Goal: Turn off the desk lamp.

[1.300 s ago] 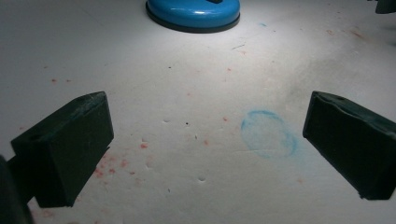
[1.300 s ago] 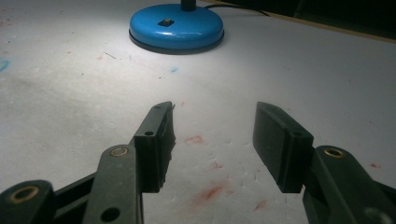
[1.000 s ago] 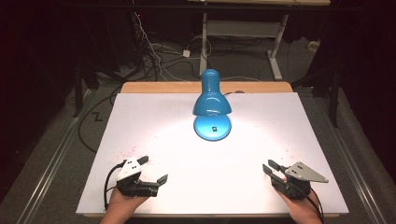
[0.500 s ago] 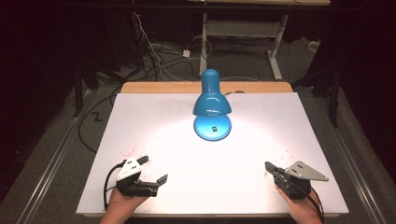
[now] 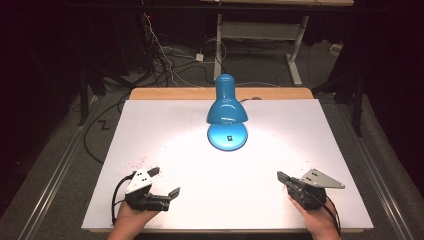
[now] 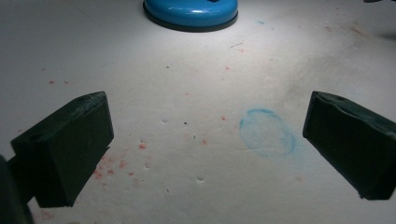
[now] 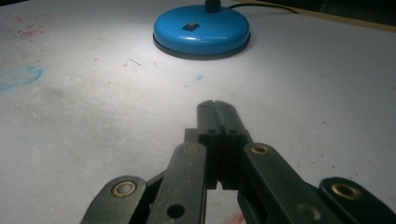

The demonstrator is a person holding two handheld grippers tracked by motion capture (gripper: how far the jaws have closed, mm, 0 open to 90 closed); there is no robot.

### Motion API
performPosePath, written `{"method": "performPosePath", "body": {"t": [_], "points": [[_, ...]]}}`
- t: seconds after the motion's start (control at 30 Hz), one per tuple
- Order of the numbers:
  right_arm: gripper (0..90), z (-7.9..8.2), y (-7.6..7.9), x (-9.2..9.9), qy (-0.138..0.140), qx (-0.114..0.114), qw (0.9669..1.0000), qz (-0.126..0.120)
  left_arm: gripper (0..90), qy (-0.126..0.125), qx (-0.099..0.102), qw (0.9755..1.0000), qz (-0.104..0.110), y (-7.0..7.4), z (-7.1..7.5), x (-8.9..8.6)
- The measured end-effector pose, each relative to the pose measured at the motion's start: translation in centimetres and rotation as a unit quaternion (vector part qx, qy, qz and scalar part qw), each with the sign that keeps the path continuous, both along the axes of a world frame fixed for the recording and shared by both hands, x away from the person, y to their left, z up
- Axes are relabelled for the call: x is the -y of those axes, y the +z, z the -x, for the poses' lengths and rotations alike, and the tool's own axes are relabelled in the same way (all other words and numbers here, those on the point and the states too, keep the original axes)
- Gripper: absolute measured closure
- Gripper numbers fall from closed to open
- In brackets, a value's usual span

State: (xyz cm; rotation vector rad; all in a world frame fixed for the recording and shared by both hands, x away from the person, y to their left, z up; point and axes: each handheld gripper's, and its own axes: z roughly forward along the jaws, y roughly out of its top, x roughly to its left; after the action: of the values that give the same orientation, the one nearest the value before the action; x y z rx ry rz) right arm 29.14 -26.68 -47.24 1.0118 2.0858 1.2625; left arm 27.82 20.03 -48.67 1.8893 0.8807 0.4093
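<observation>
A blue desk lamp [image 5: 227, 102] stands at the middle back of the white table [image 5: 165, 125], lit, its round base [image 5: 227, 135] carrying a small switch [image 7: 189, 25]. The base [image 6: 190, 10] also shows at the top of the left gripper view. My left gripper [image 5: 164, 182] rests near the front left edge, jaws wide apart with nothing between them; bare tabletop lies between its pads [image 6: 65, 149]. My right gripper [image 5: 281, 177] sits near the front right edge, jaws pressed together and empty, its tip [image 7: 217, 106] aimed toward the lamp base [image 7: 201, 31].
Red specks [image 6: 140, 146] and a faint blue ring stain [image 6: 267, 131] mark the table surface. A wooden strip [image 5: 170, 93] edges the table's back. Cables [image 5: 175, 60] and a desk frame [image 5: 260, 30] lie on the dark floor beyond.
My right gripper's jaws have gone from apart to pressed together. The left gripper and the lamp have not moved.
</observation>
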Motion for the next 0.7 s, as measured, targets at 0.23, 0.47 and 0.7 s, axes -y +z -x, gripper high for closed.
{"method": "performPosePath", "body": {"t": [0.23,0.47,0.7], "points": [[90.0,-1.2,0.2,-2.1,0.027,-0.003,0.9996,0.006,1.2,0.002,-0.002,1.0000,0.002,-0.1,-0.1,-0.2],[90.0,-2.8,0.1,-3.9,0.022,-0.002,0.9997,-0.010,1.1,0.004,-0.001,1.0000,0.004,0.0,-0.1,-0.3],[90.0,-5.0,0.2,-4.9,0.004,-0.008,0.9998,-0.018,1.2,0.004,0.000,1.0000,0.002,0.0,-0.1,-0.5]]}}
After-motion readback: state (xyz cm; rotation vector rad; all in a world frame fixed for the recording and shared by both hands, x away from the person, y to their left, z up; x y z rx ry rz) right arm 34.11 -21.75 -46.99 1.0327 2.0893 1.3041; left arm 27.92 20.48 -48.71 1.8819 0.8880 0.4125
